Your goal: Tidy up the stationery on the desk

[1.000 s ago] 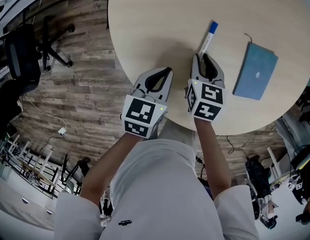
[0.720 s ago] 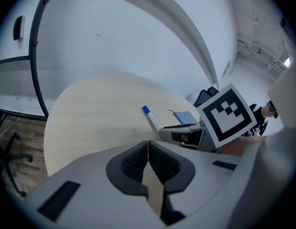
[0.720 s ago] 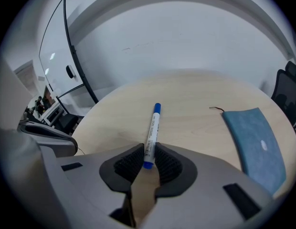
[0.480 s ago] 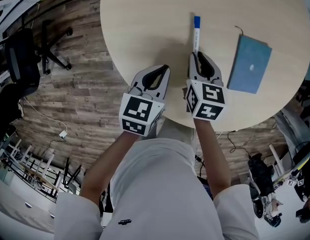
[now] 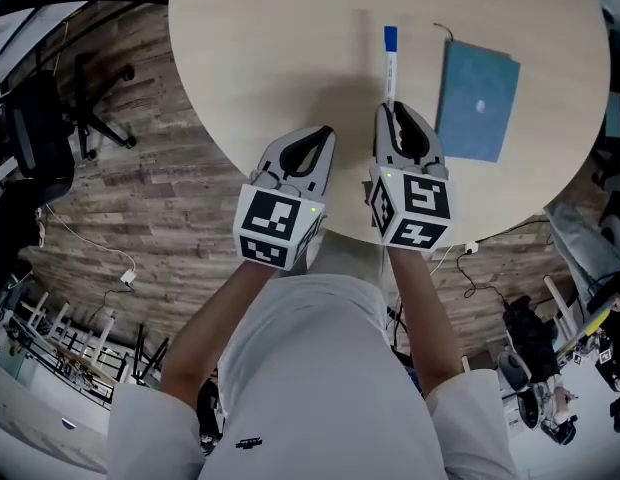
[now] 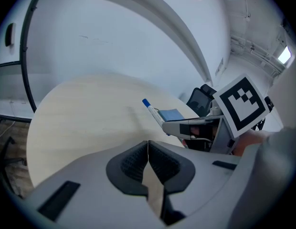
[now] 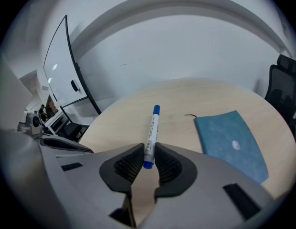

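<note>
A white marker with blue caps (image 5: 390,63) sticks out ahead of my right gripper (image 5: 396,109), over the round pale wooden desk (image 5: 280,58). The right jaws have just been closing and are shut on the marker's (image 7: 151,135) near end; its far tip points away. My right gripper (image 7: 148,159) shows the pads pressing the barrel on both sides. A blue notebook (image 5: 477,98) lies flat to the right of the marker. My left gripper (image 5: 323,132) hovers at the desk's near edge, shut and empty, its pads meeting (image 6: 147,144). From there the marker (image 6: 152,111) and notebook (image 6: 171,114) show to the right.
Office chairs (image 5: 40,118) stand on the wood-plank floor to the left of the desk. Cables and equipment (image 5: 535,358) lie on the floor at lower right. A glass partition (image 7: 76,75) stands beyond the desk.
The marker lay slanted on the desk beyond the open right jaws; now those jaws grip its near end and it points straight away. Both grippers have shifted a little.
</note>
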Available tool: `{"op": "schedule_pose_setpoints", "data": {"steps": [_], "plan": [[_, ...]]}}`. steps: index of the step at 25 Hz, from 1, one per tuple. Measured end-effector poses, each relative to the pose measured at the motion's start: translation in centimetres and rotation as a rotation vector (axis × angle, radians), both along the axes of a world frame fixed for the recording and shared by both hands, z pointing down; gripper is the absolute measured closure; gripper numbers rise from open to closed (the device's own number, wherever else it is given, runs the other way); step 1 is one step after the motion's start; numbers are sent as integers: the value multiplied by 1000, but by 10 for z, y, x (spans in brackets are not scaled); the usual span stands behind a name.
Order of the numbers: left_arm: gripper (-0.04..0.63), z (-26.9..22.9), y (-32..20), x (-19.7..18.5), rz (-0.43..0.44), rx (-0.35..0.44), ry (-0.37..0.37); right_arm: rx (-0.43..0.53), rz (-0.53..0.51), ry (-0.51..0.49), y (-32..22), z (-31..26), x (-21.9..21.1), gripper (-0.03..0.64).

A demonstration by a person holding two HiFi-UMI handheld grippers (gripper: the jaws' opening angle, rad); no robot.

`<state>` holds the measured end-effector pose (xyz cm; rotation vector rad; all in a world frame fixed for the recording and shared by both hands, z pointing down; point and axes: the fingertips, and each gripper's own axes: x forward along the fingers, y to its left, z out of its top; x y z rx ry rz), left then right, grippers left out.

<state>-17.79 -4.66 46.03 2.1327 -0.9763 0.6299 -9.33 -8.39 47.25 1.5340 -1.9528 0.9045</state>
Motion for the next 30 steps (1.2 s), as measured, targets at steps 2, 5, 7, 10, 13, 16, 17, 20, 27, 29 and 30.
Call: {"op": "schedule_pose_setpoints", "data": {"steps": [2, 5, 7, 10, 13, 16, 17, 20, 27, 29, 30], "plan": [[574, -2, 5, 12, 9, 1, 1, -6, 18, 4, 8, 1, 16, 525], [574, -9, 17, 44, 27, 4, 2, -12, 42, 13, 23, -2, 52, 525], [574, -10, 22, 56, 37, 3, 0, -17, 51, 19, 28, 0, 67, 525], [574, -2, 21, 58, 44, -3, 0, -23, 58, 27, 26, 9, 71, 525], [574, 5, 20, 58, 45, -9, -1, -34, 58, 34, 24, 18, 73, 525], [574, 10, 20, 63, 41, -13, -3, -49, 56, 44, 24, 27, 80, 525], [574, 11, 20, 65, 40, -15, -3, -55, 56, 48, 25, 29, 83, 525], [574, 13, 21, 73, 36, -20, -7, -79, 50, 58, 29, 36, 91, 525], [574, 19, 22, 90, 38, -32, -12, -94, 58, 102, 32, 44, 108, 519], [574, 20, 21, 90, 41, -34, -12, -97, 57, 97, 31, 45, 106, 485], [574, 20, 22, 92, 43, -34, -13, -97, 58, 94, 32, 46, 108, 483]]}}
